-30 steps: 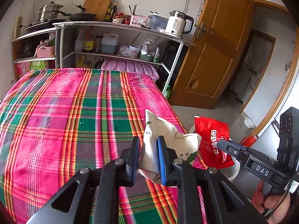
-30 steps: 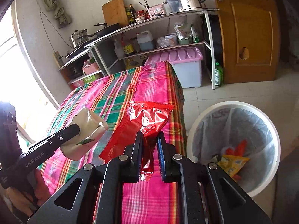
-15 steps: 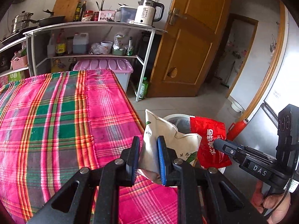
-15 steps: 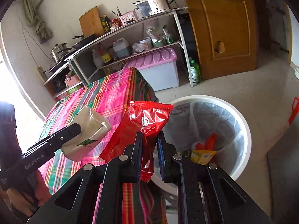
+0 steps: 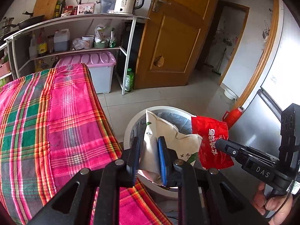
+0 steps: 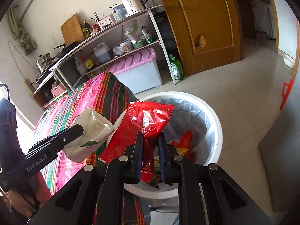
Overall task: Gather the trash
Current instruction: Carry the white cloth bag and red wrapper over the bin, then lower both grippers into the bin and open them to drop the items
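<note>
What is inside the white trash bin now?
The white trash bin has a grey liner and some orange and yellow wrappers. The red packet covers the rest.

The bin (image 6: 215,127) stands on the floor (image 6: 243,97) just beside the table (image 5: 46,121), at its 3 o'clock in the left wrist view. The left gripper (image 5: 149,157) holds a pouch (image 5: 168,136) over the bin's rim; the right gripper (image 6: 151,157) holds a wrapper (image 6: 148,118) over the bin's mouth, at the pouch's 3 o'clock. Wrappers (image 6: 182,144) lie in the bin. A shelf unit (image 5: 75,35) stands at 12 o'clock beyond the table, a storage box (image 5: 99,69) under it, a kettle (image 5: 127,0) on top, a door (image 5: 174,37) at its 3 o'clock.
</note>
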{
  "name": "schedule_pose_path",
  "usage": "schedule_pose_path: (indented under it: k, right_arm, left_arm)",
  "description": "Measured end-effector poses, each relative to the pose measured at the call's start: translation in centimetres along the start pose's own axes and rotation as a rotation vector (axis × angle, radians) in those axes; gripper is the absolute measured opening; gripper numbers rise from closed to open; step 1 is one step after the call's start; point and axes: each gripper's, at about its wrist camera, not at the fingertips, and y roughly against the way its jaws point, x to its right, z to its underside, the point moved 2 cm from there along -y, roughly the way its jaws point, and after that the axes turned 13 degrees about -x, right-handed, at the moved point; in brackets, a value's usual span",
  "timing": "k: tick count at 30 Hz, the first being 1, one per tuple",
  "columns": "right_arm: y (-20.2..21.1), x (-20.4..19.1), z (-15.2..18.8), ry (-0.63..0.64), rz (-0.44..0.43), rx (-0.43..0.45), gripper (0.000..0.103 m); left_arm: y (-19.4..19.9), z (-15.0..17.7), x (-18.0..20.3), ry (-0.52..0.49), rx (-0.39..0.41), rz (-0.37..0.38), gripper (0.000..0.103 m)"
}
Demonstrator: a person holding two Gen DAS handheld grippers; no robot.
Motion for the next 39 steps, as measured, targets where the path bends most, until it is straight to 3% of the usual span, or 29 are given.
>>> schedule_pose_path:
  k: [26,39]
  right_arm:
    - [-3.7,3.6,-0.5,-0.062,0.049,-0.100,0.016]
    - [-2.6,3.2,-0.4,-0.056,0.055,-0.071,0.024]
  left_arm:
    - [-6.1,-1.3,2.4,0.018,-0.149,0.007,0.020]
    - [-5.1,-1.0,2.0,0.034,-0.128,0.027,0.024]
